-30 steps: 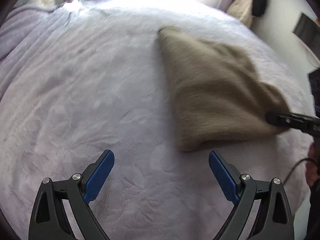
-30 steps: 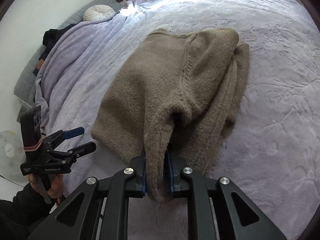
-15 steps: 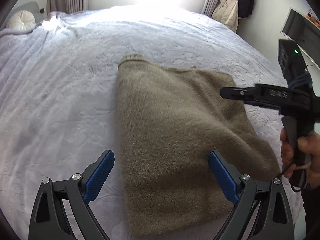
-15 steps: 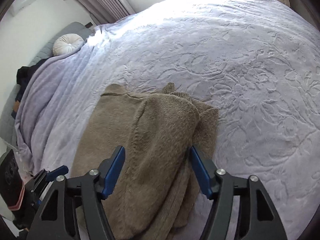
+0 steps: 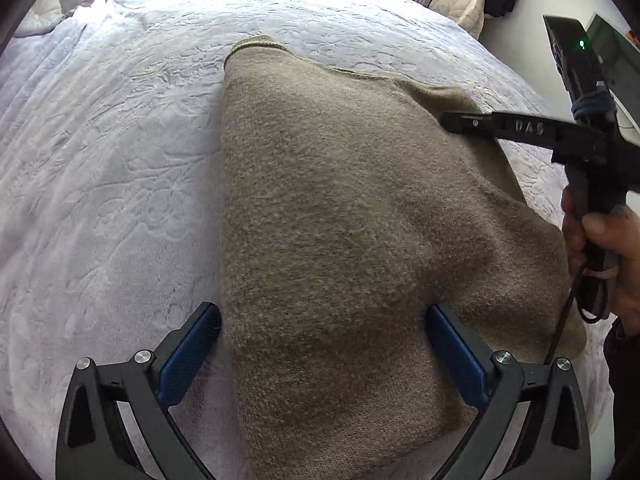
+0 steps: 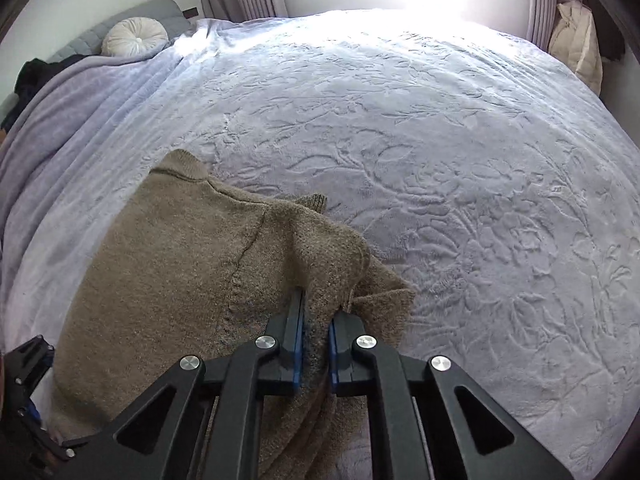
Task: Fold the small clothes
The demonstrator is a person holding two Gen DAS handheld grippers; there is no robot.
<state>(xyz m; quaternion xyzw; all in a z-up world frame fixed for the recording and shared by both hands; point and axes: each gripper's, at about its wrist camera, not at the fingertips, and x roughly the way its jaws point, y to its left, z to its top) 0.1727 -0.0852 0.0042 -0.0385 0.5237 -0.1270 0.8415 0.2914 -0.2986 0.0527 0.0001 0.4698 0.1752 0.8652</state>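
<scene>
Half a second ago the right gripper (image 6: 316,344) stood spread over the sweater (image 5: 352,216); now its blue pads are clenched on a bunched fold of the sweater's right-hand edge. The left gripper (image 5: 324,344) has come nearer — its fingers are released and wide, one pad on each side of the sweater's near end. The sweater is tan, fuzzy knit, lying fairly flat on the pale embossed bedspread (image 6: 460,168), its ribbed collar (image 5: 258,43) at the far end from the fingers. Beyond the collar and to either side of the fingers, open bedspread — a round white cushion (image 6: 134,36) lies far left.
</scene>
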